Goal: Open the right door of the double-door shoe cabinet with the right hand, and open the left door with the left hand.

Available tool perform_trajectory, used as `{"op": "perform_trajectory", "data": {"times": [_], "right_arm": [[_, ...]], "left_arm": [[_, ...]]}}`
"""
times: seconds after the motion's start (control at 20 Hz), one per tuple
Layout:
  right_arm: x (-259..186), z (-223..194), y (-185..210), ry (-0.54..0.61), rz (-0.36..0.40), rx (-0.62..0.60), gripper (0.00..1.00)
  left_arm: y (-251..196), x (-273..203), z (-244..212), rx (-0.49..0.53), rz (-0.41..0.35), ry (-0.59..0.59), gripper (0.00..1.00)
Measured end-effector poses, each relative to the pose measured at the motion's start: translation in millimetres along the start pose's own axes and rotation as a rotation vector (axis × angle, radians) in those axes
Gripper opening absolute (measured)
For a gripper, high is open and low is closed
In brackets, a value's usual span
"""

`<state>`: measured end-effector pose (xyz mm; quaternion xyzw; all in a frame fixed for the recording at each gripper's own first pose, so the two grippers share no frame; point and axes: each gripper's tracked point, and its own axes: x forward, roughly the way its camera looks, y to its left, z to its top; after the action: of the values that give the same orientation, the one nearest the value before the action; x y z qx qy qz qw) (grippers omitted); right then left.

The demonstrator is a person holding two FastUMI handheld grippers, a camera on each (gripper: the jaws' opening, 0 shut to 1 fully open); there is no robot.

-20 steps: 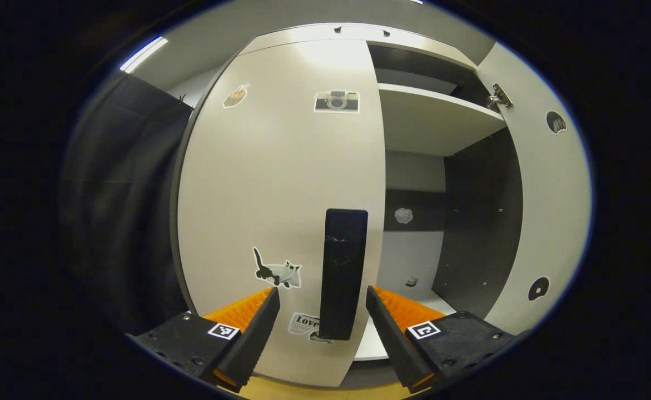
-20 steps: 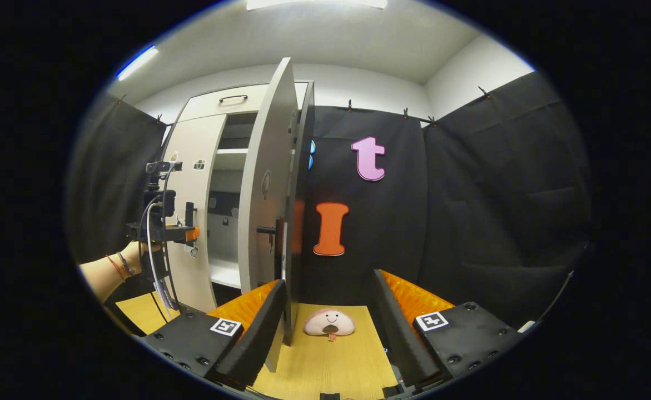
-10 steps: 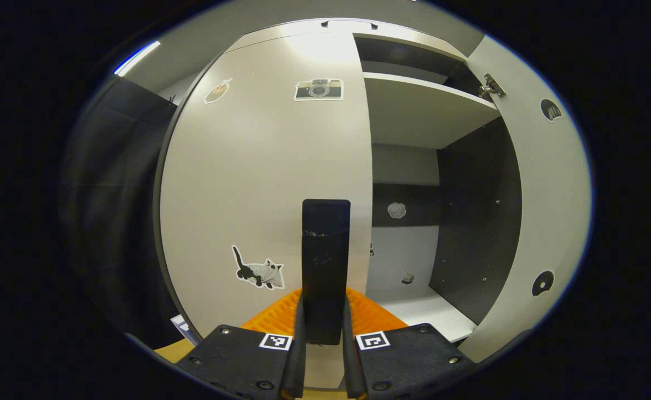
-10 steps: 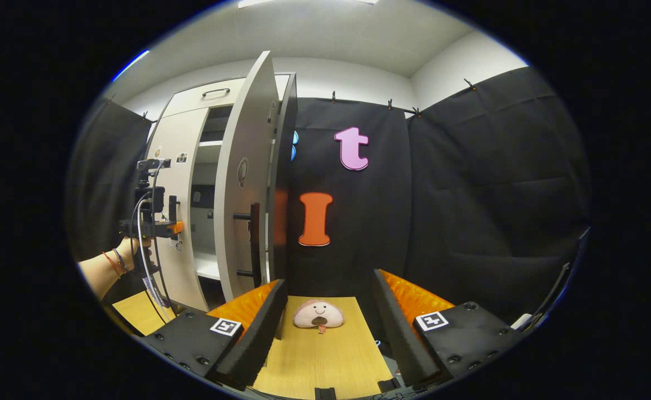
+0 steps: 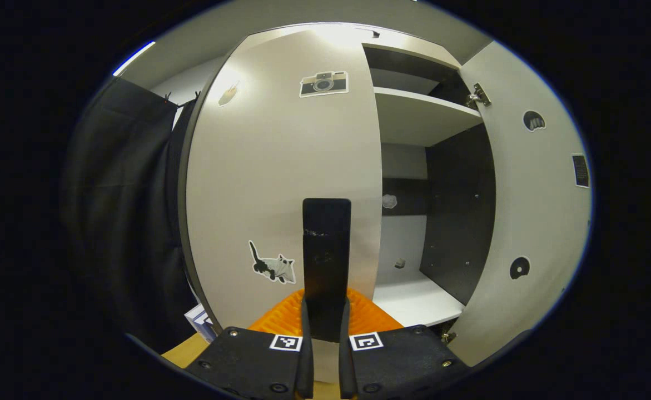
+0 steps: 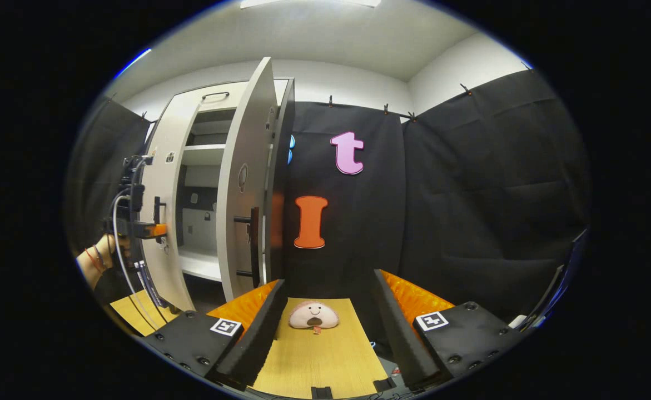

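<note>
One door is done: the shoe cabinet's (image 6: 203, 183) right door (image 6: 244, 183) stands wide, the left door (image 5: 281, 178) seems barely ajar. Left hand-held gripper (image 5: 325, 328) clamps its handle (image 5: 326, 250); right hand-held gripper (image 6: 328, 328) gapes empty, away from the cabinet

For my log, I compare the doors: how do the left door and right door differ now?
The right door is swung wide open; the left door is barely open. The left tongs are shut on the left door's handle; the right tongs are open, away from the right door. Both carry stickers.
</note>
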<state>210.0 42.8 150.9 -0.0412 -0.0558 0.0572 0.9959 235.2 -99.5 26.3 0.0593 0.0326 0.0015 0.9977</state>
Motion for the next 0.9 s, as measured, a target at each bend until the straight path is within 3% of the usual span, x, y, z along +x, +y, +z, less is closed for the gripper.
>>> {"op": "perform_trajectory", "data": {"times": [0.25,0.3,0.45,0.5,0.85,0.9], "right_arm": [[-2.8,0.0,8.5,0.004,-0.005,-0.001,0.94],[-2.6,0.8,13.0,0.001,-0.004,0.005,0.98],[3.4,2.6,25.7,-0.004,-0.001,0.015,0.99],[4.5,2.9,28.1,-0.002,-0.003,0.018,0.94],[19.3,5.1,52.5,0.006,0.011,0.034,0.94],[23.0,5.1,60.2,0.01,0.022,0.032,0.98]], "left_arm": [[18.0,-24.9,0.9,0.0,-0.032,0.019,0.15],[18.7,-26.8,1.9,0.01,-0.033,0.022,0.15],[20.6,-30.9,2.0,0.012,-0.005,0.007,0.14],[21.4,-30.5,1.8,0.015,0.004,0.003,0.13],[29.2,-39.2,2.5,-0.005,0.017,-0.025,0.13],[30.5,-39.5,1.8,-0.007,0.021,-0.029,0.12]]}}
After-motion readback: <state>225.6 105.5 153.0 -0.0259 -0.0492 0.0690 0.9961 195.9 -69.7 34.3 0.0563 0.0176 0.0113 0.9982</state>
